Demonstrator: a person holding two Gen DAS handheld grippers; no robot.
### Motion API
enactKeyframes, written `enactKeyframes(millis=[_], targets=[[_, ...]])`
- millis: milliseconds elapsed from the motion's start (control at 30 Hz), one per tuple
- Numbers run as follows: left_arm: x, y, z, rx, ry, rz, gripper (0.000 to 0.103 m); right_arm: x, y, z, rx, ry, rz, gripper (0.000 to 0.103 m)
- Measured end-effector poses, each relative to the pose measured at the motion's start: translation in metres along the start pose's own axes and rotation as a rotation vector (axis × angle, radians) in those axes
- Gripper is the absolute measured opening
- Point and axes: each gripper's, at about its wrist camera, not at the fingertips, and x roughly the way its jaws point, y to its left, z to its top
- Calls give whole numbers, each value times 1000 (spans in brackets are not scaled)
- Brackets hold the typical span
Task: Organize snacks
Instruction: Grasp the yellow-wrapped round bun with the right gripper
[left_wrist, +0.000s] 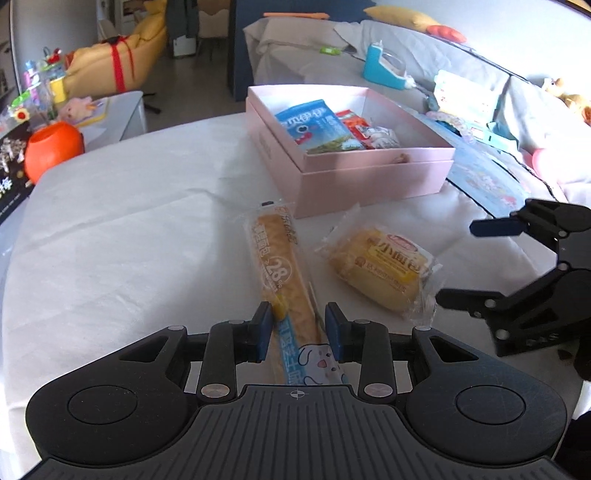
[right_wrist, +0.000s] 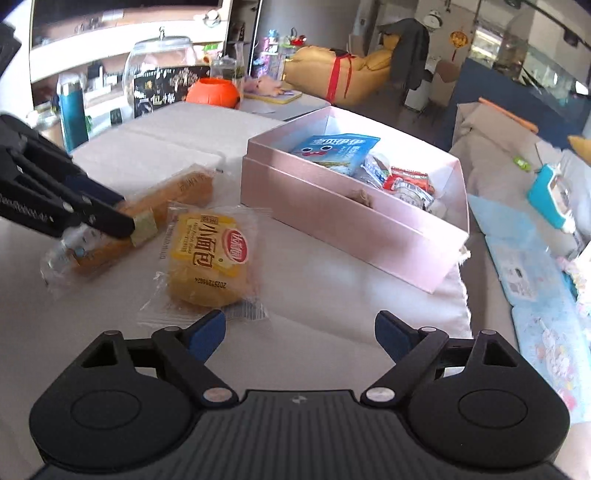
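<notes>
On the worktop (left_wrist: 129, 221), covered with a white cloth, lie 2 wrapped snacks near an open pink box (left_wrist: 347, 162). The long bread stick (left_wrist: 284, 273) in a clear wrapper runs lengthwise away from the left tool (left_wrist: 299, 328), and its near end lies between that tool's 2 blue pads (left_wrist: 263, 332). The left pad sits against the wrapper's edge; on the right side a thin gap seems to show between pad and wrapper, so I cannot tell whether the stick is truly clamped or only straddled. In the right wrist view the same tool's fingers come in from the left and sit over the stick's near end.

Just beside the stick, to its right, lies the small yellow bread (left_wrist: 384, 266) in its own clear packet, apart from the stick and in front of the box. The right tool (right_wrist: 299, 332) hangs over the worktop with its jaws wide apart and nothing between them; its left pad is just above the packet's near crimped edge, without visibly pressing on it.

The pink box stands further back on the worktop, its lid off, and already holds a blue snack bag (left_wrist: 317, 125) and some small red and white packets (left_wrist: 365, 131). An orange pumpkin-shaped pot (left_wrist: 53, 147) stands at the worktop's far left corner.
</notes>
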Motion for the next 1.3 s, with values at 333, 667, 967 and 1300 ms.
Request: enactKeyframes(millis=[333,667,967,1300], targets=[[23,5,1,-3,19,42,41,30,-5,39,259,12,197,89],[27,10,6,-42,23,20,42,39,-2,39,230,65,170,59],[36,15,16,-63,18,-12,44,25,-22,17,245,85,49,59],[-5,-13,4,65,-44,-94,34,-8,-24,15,183,48,10,54]])
